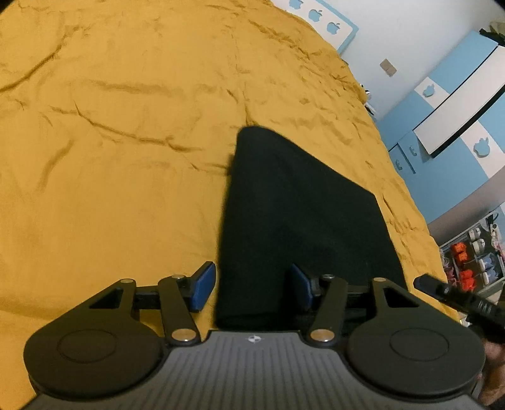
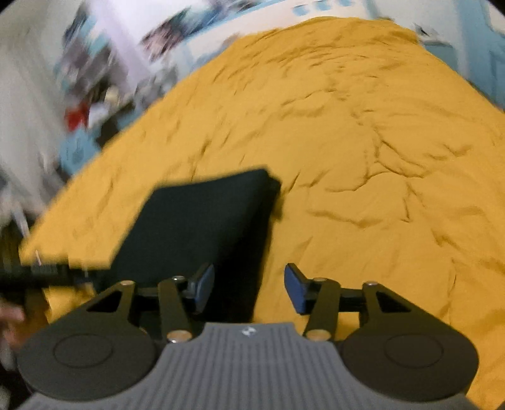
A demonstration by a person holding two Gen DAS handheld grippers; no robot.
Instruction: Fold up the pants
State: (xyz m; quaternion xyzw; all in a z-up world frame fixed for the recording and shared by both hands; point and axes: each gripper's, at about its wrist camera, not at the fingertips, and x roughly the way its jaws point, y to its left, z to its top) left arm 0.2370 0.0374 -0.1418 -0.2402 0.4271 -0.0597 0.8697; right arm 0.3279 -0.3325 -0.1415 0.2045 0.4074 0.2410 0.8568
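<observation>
The black pants (image 1: 303, 220) lie folded into a compact flat block on the mustard-yellow bedspread (image 1: 126, 126). In the left wrist view, my left gripper (image 1: 252, 288) is open above the near left edge of the block, its blue pads (image 1: 203, 285) well apart. In the right wrist view the pants (image 2: 205, 227) lie left of centre. My right gripper (image 2: 249, 288) is open, straddling the block's near right edge, with nothing between its fingers. The tip of the right gripper shows in the left wrist view (image 1: 457, 299).
The wrinkled bedspread (image 2: 363, 142) fills most of both views. A blue and white wardrobe (image 1: 457, 104) and a white headboard with blue apple shapes (image 1: 318, 15) stand beyond the bed. Shelves with shoes (image 1: 473, 258) sit at the right. The right wrist view is motion-blurred.
</observation>
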